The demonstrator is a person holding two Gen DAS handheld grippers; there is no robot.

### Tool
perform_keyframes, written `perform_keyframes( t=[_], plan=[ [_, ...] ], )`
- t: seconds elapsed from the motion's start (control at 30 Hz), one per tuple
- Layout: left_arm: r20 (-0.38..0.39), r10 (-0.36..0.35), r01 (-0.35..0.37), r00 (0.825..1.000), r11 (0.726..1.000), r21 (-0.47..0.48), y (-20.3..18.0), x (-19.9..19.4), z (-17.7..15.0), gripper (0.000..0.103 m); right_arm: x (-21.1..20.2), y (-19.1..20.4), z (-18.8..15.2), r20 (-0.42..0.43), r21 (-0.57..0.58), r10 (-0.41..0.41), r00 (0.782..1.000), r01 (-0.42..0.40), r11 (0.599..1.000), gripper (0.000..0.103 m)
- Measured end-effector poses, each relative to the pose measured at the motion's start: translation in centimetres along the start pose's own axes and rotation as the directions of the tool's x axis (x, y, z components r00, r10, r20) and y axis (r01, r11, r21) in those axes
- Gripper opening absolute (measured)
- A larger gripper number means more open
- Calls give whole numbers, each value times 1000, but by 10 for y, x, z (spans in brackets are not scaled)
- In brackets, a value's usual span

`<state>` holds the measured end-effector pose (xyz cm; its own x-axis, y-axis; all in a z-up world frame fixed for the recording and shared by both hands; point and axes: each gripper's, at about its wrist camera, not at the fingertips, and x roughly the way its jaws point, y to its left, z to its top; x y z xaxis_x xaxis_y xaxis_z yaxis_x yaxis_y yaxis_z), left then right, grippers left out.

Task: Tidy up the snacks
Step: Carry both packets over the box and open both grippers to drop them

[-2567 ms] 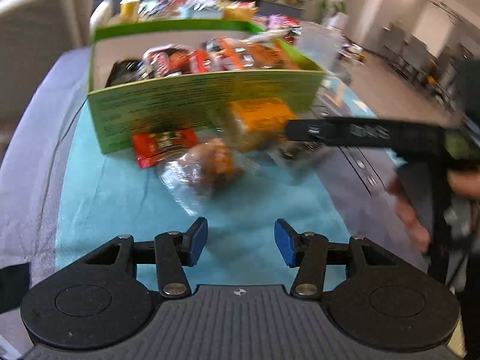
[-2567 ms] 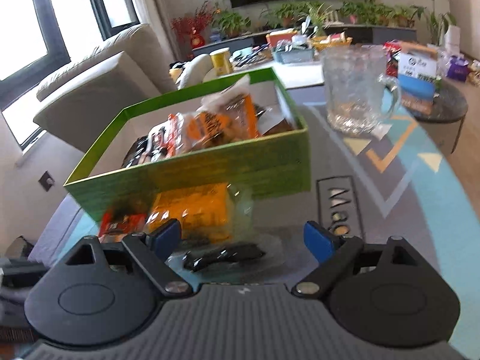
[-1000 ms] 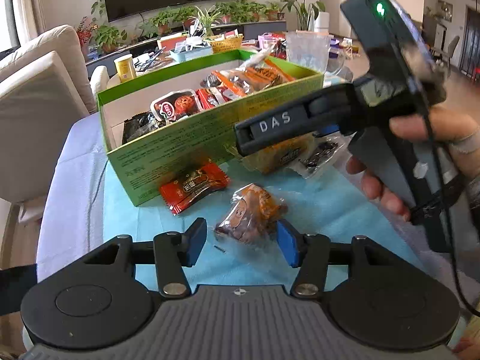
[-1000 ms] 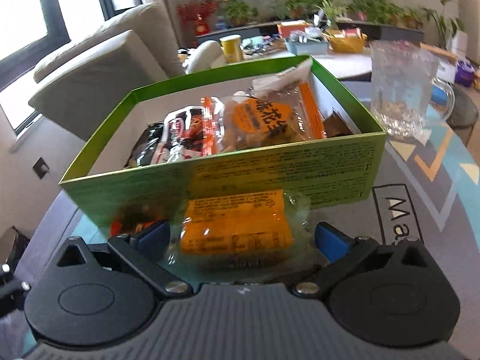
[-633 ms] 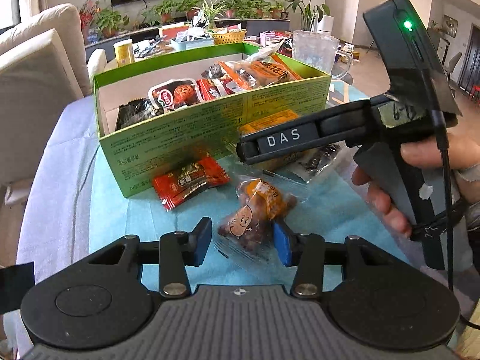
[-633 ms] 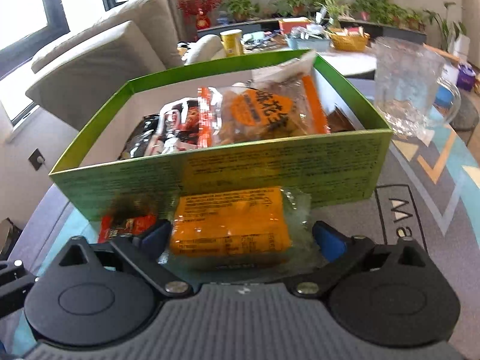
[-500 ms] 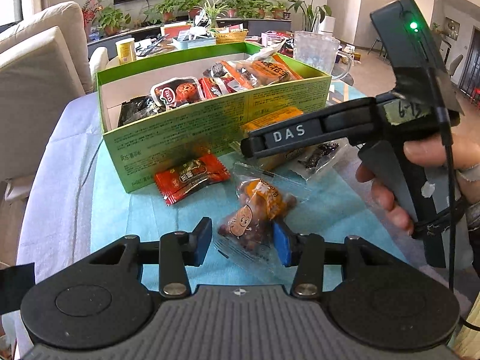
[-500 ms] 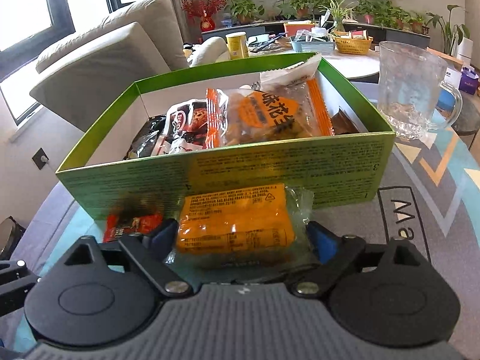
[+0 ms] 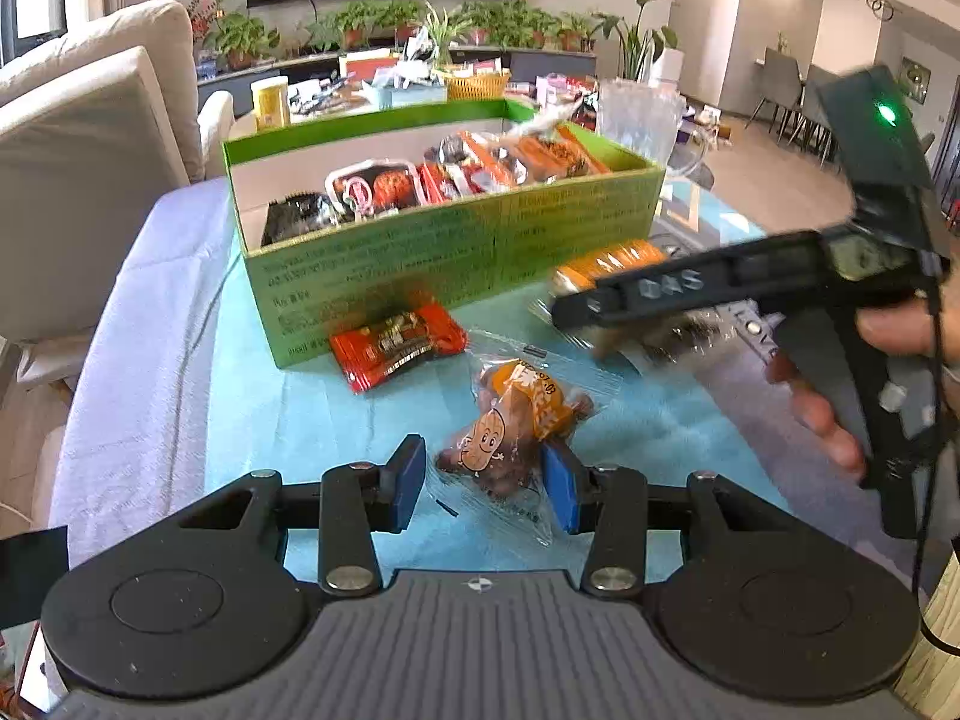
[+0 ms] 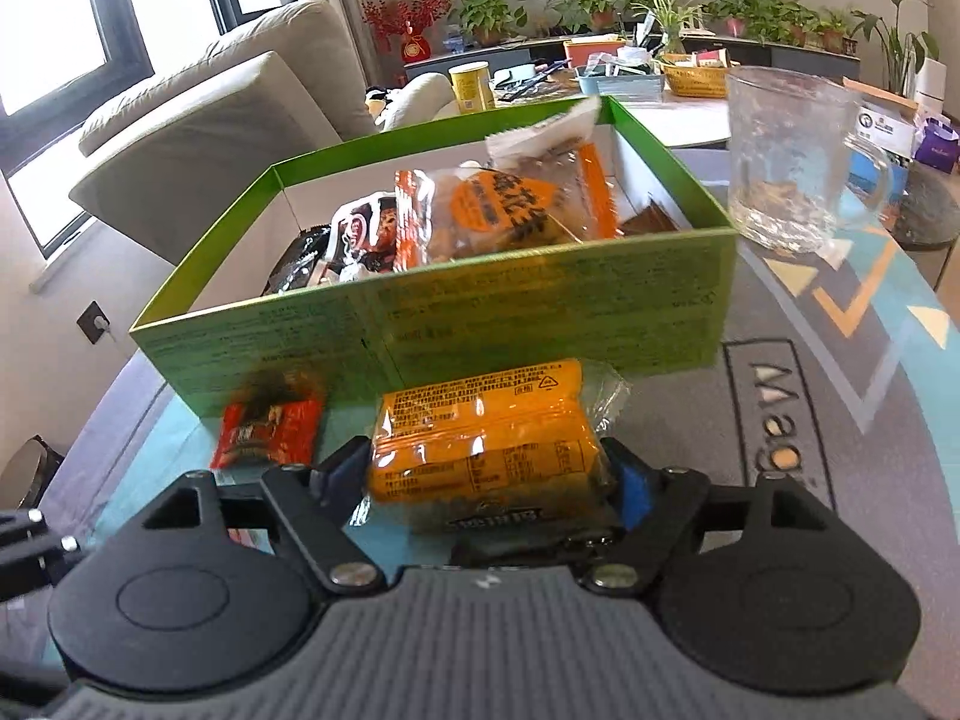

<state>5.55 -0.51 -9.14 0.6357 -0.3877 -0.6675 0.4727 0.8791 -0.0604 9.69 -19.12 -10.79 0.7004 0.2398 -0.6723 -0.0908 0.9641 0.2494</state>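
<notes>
A green box (image 9: 456,252) (image 10: 480,312) holding several snack packets stands on the teal mat. My left gripper (image 9: 483,483) is low over the mat, its blue pads on both sides of a clear peanut snack bag (image 9: 510,420) and pressing on it. My right gripper (image 10: 486,480) is shut on an orange packet (image 10: 480,420) (image 9: 606,261) just in front of the box's near wall. A red packet (image 9: 396,345) (image 10: 267,426) lies against the box front. A clear packet with dark contents (image 9: 690,330) lies under the right gripper.
A glass mug (image 10: 786,162) (image 9: 636,120) stands to the right of the box. A person's hand (image 9: 888,336) holds the right gripper's handle at the right. A pale sofa (image 10: 198,138) sits left of the table, and a cluttered shelf with plants is behind.
My left gripper's pads have narrowed onto the peanut bag. The right gripper has closed in on the orange packet, which now sits between its pads in front of the box.
</notes>
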Motion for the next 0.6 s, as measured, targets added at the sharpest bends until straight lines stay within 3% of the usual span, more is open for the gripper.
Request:
perform_keyframes(
  t=[0.17, 0.43, 0.6],
  plan=[
    [52, 1, 0, 999, 1000, -15, 1, -8, 7, 40, -22, -11, 0, 10, 84, 48, 999, -48, 995, 65],
    [142, 52, -49, 989, 999, -20, 6, -19, 39, 40, -59, 5, 24, 166, 25, 97, 981, -103, 994, 65],
    [187, 90, -86, 978, 996, -31, 12, -14, 64, 40, -60, 5, 40, 201, 34, 87, 976, -95, 995, 65]
  ],
)
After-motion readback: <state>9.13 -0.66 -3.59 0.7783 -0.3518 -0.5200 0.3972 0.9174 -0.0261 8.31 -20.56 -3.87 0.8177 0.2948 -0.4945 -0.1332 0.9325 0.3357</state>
